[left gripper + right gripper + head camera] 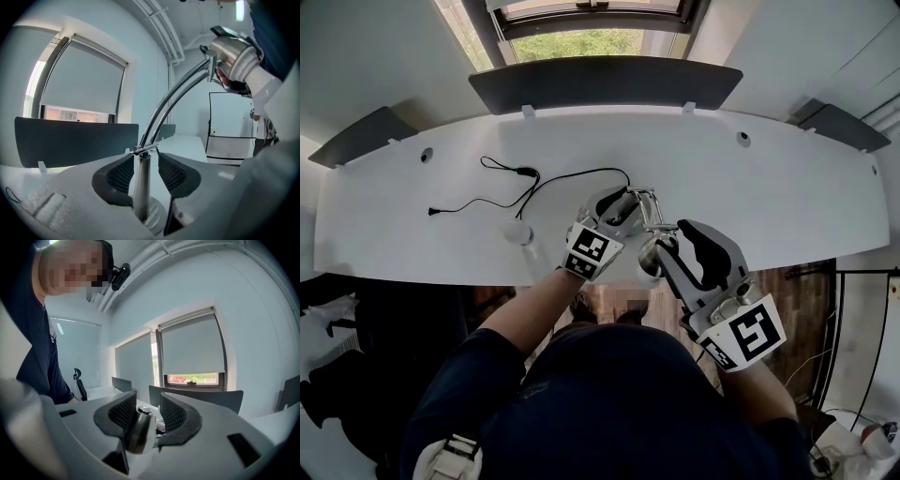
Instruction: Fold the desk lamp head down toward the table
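Note:
A chrome desk lamp stands near the front edge of the white desk (787,187). My left gripper (623,208) (143,171) is open, its jaws on either side of the lamp's upright post (140,187) with a gap on each side, just above the round base (157,215). Twin curved arms (173,101) rise from the post to the lamp head (232,58) (649,255). My right gripper (661,246) (143,413) is open around that rounded chrome head (139,432), which lies close to the left jaw and clear of the right pad.
A black cable (534,183) snakes across the desk to the left of the lamp, beside a small white round object (517,232). Dark partition panels (600,82) line the desk's far edge under a window. The person's arms and torso fill the near side.

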`<state>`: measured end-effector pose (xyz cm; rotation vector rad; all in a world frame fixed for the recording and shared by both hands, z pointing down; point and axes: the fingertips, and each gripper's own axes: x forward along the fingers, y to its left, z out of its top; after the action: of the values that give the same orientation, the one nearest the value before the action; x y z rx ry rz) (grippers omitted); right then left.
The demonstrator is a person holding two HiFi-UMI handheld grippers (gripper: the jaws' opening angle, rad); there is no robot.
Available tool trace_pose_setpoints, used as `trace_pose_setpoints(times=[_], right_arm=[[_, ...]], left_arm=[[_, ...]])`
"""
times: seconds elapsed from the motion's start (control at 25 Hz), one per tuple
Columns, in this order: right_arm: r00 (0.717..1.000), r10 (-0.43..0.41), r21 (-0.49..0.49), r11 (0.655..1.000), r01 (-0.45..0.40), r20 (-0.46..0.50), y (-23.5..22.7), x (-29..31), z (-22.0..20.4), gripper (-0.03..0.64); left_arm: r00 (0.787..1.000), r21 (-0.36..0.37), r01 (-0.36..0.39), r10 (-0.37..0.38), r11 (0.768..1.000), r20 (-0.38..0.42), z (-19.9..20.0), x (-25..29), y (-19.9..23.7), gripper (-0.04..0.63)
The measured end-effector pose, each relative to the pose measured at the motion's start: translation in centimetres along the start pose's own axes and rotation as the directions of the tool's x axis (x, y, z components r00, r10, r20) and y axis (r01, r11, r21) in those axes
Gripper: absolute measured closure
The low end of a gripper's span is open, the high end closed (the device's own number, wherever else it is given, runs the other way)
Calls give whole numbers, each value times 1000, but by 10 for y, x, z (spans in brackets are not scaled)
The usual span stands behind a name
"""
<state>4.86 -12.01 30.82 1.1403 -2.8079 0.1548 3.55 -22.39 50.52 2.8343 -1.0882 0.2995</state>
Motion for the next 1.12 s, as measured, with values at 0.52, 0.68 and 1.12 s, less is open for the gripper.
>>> trace_pose_setpoints(times=[0.52, 0.68, 1.12], right_arm=[[996, 26, 21, 999, -24, -83, 10, 3, -2, 422], [991, -3, -7, 1000, 2, -135, 11, 4, -13, 416], [987, -21, -40, 999, 15, -160, 11, 1, -20, 418]], left_arm=[[999, 19, 26, -25, 999, -31, 0, 20, -4, 448], [999, 11, 24, -24, 1000, -37, 0, 21, -6, 448], [998, 73, 34, -31, 997, -46, -5, 26, -1, 487]])
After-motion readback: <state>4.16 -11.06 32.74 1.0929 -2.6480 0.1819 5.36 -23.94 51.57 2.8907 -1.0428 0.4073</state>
